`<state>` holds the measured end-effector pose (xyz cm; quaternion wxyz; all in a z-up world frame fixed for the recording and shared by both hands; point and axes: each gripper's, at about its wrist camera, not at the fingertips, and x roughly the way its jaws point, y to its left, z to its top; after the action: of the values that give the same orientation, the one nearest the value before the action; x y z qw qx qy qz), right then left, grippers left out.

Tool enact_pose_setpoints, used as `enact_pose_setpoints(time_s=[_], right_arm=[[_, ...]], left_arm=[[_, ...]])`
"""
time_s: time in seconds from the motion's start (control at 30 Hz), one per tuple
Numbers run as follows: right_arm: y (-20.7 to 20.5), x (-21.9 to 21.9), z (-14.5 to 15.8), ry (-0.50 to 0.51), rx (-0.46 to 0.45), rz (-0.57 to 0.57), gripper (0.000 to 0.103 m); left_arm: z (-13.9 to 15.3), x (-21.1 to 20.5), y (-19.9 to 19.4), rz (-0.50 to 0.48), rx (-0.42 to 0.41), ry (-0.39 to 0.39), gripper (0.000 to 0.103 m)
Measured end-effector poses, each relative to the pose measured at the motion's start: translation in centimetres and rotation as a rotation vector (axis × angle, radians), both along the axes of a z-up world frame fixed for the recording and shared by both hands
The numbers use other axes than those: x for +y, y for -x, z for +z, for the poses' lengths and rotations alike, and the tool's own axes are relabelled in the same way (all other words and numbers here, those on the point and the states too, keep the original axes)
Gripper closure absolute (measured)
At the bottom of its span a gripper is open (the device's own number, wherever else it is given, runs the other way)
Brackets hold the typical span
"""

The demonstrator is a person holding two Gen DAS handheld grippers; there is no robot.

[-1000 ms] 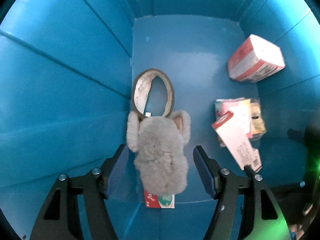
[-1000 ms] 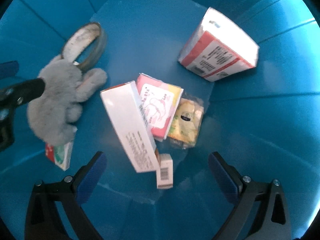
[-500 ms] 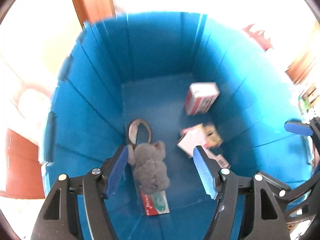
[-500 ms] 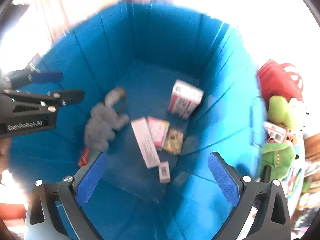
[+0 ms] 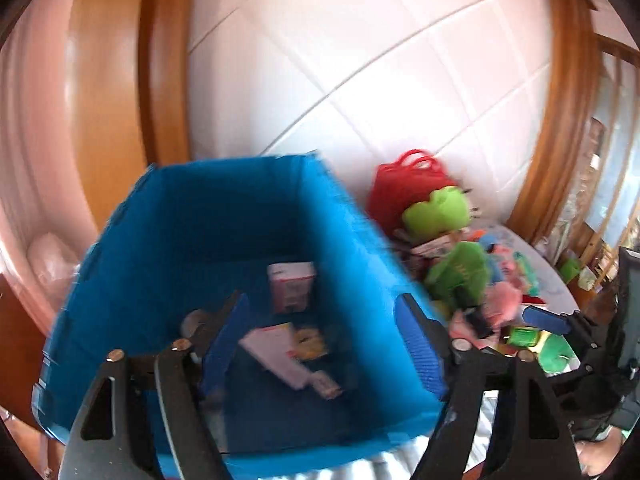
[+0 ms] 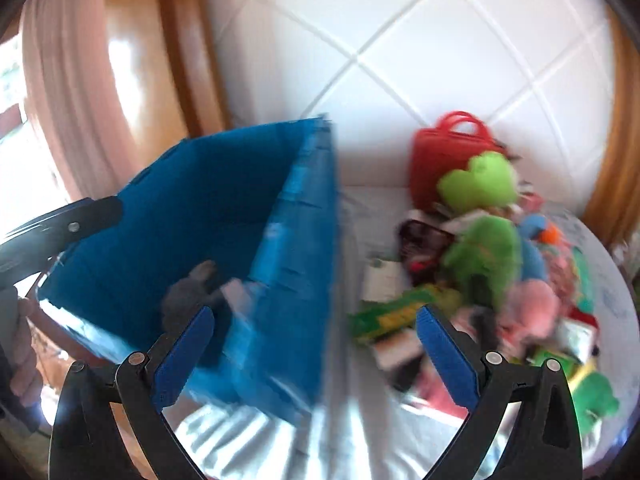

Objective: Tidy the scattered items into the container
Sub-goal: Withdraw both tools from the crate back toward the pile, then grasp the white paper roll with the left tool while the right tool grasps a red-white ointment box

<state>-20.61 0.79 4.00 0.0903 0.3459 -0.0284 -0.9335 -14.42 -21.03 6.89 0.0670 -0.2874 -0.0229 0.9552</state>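
Here, from my left gripper [image 5: 320, 344], ribbed blue pads are spreading, empty, above the boxy blue plastic bin [image 5: 352, 232] holding cardboard boxes [image 5: 290, 286]. From my right gripper [image 6: 314, 354], pads gape empty; fuzzy green plush [image 6: 482, 258] heaps beside the bin.

I am in a home, by the look of a bedroom or playroom. A white quilted headboard [image 6: 420, 52] framed in glossy wood [image 5: 116, 92] rises behind a pale bed sheet [image 6: 360, 216]. On it lies a heap of toys: green plush frogs [image 6: 480, 184], a red toy case [image 6: 452, 148], pink soft things. A pink curtain [image 6: 68, 92] hangs at the left.
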Motion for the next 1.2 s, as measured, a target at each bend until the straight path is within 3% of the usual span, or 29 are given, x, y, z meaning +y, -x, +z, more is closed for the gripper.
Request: enact_pose_setpoints(time_s=[0.1, 0.23, 0.37, 0.5, 0.93, 1.1, 1.2], right_arm=[[-2.8, 6.4, -0.7, -0.003, 0.003, -0.058, 0.000], [-5.3, 13.7, -2.6, -0.023, -0.024, -0.124, 0.000], [-7.4, 20.1, -5.1, -0.002, -0.084, -0.209, 0.000], [-8.9, 23.8, -7.5, 0.026, -0.131, -0.254, 0.000], [-6.8, 27.3, -18.0, 0.096, -0.361, -0.388, 0.000], [-7.3, 28.4, -20.8, 0.152, -0.410, -0.459, 0.000], [-7.7, 29.8, -22.0, 0.149, -0.431, -0.499, 0.000]], left_arm=[[-0.4, 5.8, -1.2, -0.029, 0.035, 0.020, 0.017], [-2.2, 12.7, -1.7, -0.068, -0.012, -0.008, 0.017], [-5.1, 17.2, -1.4, -0.096, -0.077, -0.001, 0.017], [-8.3, 19.6, -0.6, -0.099, -0.142, 0.002, 0.017], [-19.5, 21.1, 3.0, -0.140, -0.293, 0.058, 0.017], [-23.1, 21.5, 4.1, -0.173, -0.378, 0.034, 0.017], [-24.4, 23.2, 4.3, -0.208, -0.388, 0.045, 0.017]])
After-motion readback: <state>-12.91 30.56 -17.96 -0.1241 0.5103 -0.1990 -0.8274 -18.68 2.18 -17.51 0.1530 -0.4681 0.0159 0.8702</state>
